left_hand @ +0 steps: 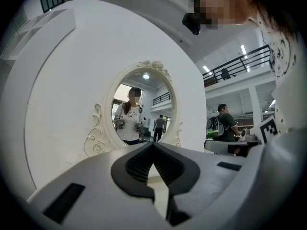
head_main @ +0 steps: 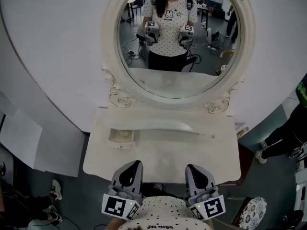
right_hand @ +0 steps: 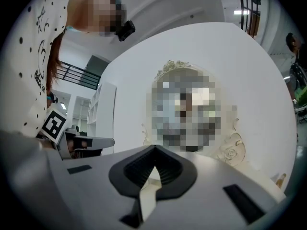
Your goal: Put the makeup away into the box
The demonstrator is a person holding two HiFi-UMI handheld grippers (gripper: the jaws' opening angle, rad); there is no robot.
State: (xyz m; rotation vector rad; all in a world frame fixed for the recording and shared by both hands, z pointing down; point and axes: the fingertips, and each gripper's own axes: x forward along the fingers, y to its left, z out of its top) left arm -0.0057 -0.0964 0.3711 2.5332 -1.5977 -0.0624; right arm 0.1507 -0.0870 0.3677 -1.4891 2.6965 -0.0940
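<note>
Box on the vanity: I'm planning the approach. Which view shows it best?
Head view: the open box sits at the vanity top's left. Both gripper views miss it, showing their jaws and the mirror.

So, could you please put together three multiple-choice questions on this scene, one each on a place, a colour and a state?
1. Where on the dressing table does the small box lie in the head view?
A. toward the left end
B. toward the right end
C. on the floor beneath it

2. What colour is the dressing table?
A. black
B. white
C. red

3. How do the jaws of the right gripper stand?
A. wide apart
B. shut on a lipstick
C. shut, with nothing between them

Answers:
1 A, the head view shows the small box left of the tabletop's middle.
2 B, the top and its edges are white.
3 C, the right gripper view shows the tips meeting with nothing between them.
</note>
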